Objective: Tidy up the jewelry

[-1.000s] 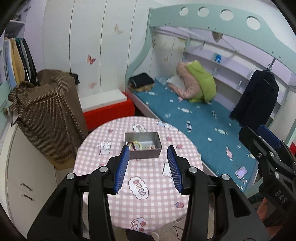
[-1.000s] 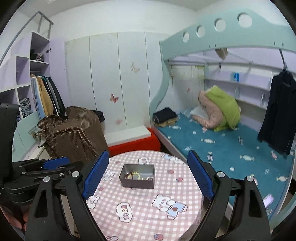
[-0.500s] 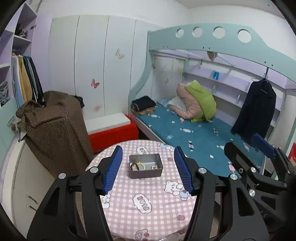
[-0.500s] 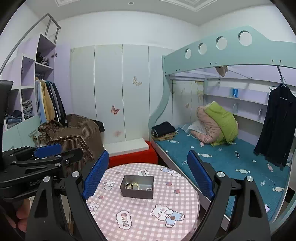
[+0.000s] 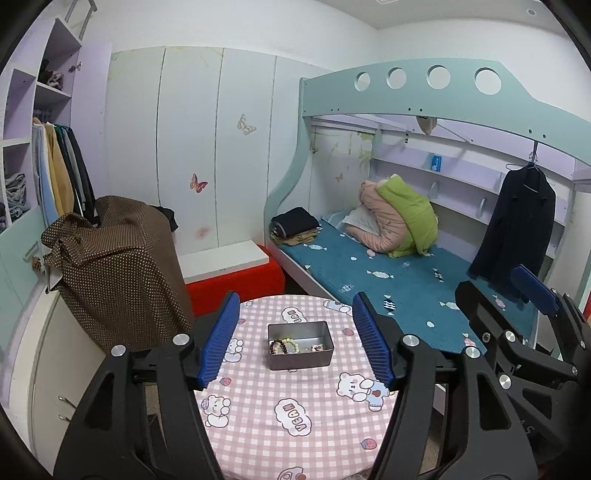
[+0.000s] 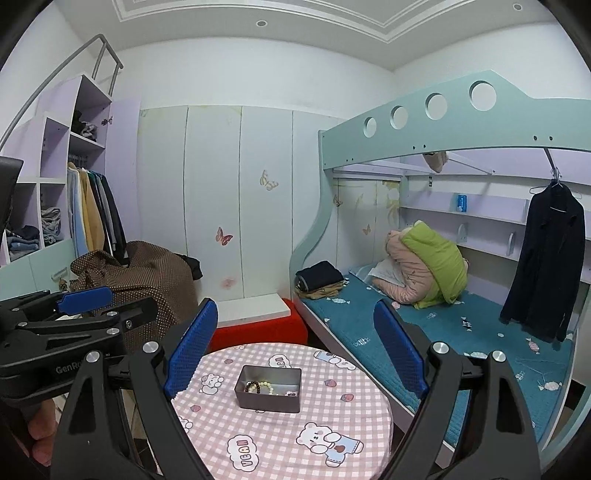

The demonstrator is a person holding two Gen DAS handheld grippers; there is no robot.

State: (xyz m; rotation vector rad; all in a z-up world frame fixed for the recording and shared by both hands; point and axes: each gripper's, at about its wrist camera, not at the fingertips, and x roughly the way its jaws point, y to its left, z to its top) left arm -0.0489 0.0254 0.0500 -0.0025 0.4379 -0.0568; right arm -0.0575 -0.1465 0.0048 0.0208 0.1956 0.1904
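Grey metal tin at table middle, bracelets inside | your left gripper has lifted back, jaws opening, nothing between | right gripper wide, empty, at 3 o'clock | job looks nearly done.

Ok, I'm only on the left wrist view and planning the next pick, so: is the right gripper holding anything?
Observer: No. In the right wrist view the right gripper stands wide open, with nothing between its pads.
Operator: Can you see the person at all?
Observer: Only the fingers of a hand, at the lower left edge.
Operator: Anything overhead?
Observer: A recessed ceiling light.
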